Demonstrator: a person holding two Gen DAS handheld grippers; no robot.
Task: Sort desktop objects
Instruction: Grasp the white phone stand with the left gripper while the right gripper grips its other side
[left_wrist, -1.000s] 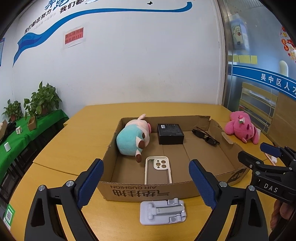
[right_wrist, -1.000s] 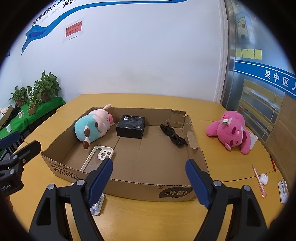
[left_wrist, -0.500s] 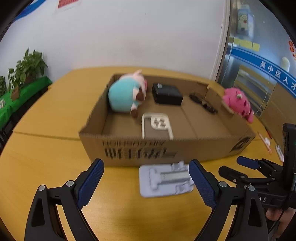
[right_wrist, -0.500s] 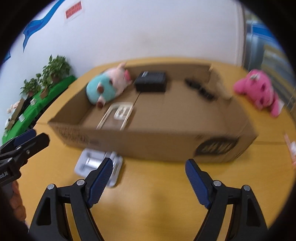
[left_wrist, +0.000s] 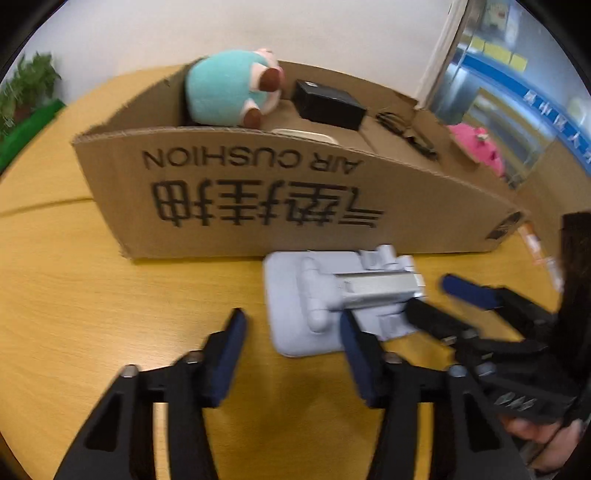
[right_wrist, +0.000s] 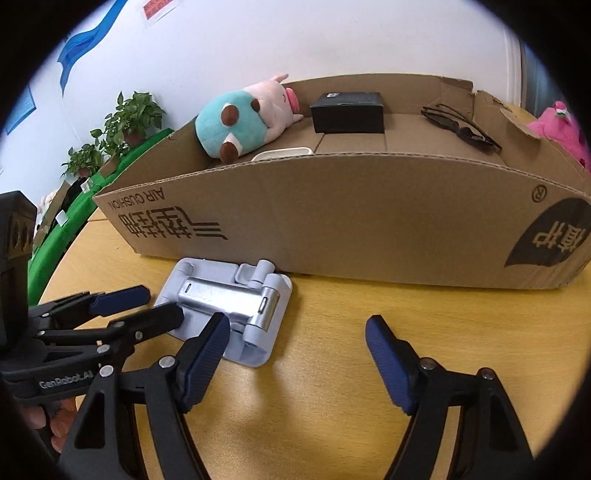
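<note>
My left wrist view: low over table (left_wrist: 74, 295), angled down, close to box (left_wrist: 258, 206) front wall. My right wrist view: same, further right. Both share phone stand (right_wrist: 229, 310), box.

A white wall (right_wrist: 332, 33) rises behind the yellow wood table (right_wrist: 317, 369). Left of the table, potted plants (right_wrist: 129, 114) stand on a green-covered bench (right_wrist: 77, 206). Blue stripe (right_wrist: 85, 37) crosses the wall.

Folded phone stand (right_wrist: 225, 308) on table (right_wrist: 332, 369) just before cardboard box (right_wrist: 369, 221), plush pig (right_wrist: 243, 118) inside at left, small box (right_wrist: 347, 110) mid, glasses (right_wrist: 458, 127) right, another plush (right_wrist: 557, 129) beyond box's right end
</note>
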